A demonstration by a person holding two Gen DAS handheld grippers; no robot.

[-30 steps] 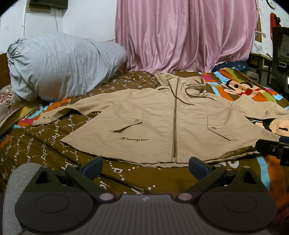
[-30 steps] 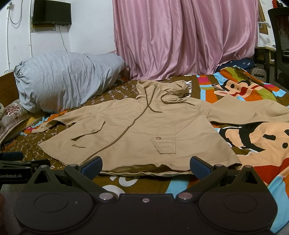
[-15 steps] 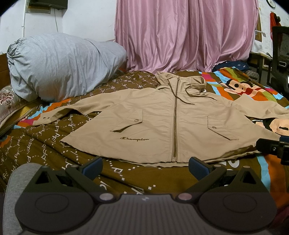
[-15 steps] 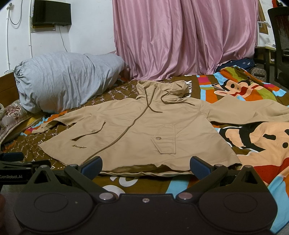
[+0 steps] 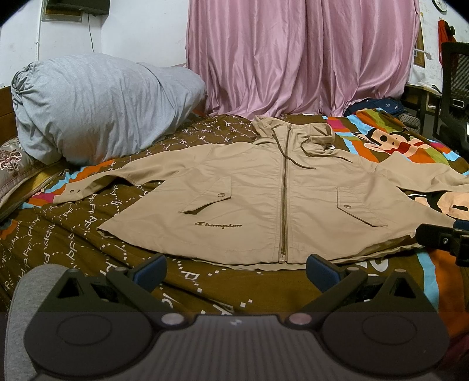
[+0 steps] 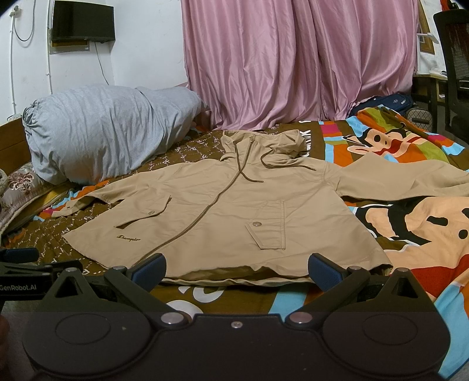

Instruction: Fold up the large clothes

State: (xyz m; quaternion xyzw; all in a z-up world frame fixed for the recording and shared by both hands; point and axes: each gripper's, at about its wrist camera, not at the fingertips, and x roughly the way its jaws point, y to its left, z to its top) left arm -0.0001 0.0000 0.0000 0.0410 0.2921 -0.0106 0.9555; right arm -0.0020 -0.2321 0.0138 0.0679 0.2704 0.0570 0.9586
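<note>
- tan hooded jacket (image 5: pixel 258 202) lies flat, front up, zipped, spread on the bed (image 5: pixel 73 234); hood toward the pink curtain (image 5: pixel 293 58), hem toward the cameras
- both sleeves stretched out sideways; left sleeve cuff (image 5: pixel 70 192) near the grey bundle, other sleeve (image 6: pixel 404 178) runs off over the cartoon print
- two flap pockets with snaps, brown drawstrings loose on the chest, "champion" logo (image 5: pixel 218 225) near the hem
- left gripper (image 5: pixel 236 271) jaws spread wide, holding nothing, above the bedcover just short of the hem, about in line with the zipper end
- right gripper (image 6: pixel 236 269) also wide apart and empty, at the hem edge below the right pocket (image 6: pixel 268 227); can't tell if fingertips touch cloth
- part of the right gripper shows at the right edge of the left wrist view (image 5: pixel 445 237); the left one shows at the left edge of the right wrist view (image 6: pixel 23 275)
- bedcover brown with white letter pattern on the left, bright cartoon monkey print (image 6: pixel 410 222) on the right
- big grey bundle of bedding (image 5: pixel 96 102) at the bed's far left, patterned pillow (image 5: pixel 14 167) beside it
- black screen on the wall (image 6: pixel 83 22), office chair (image 5: pixel 454 93) at far right
</note>
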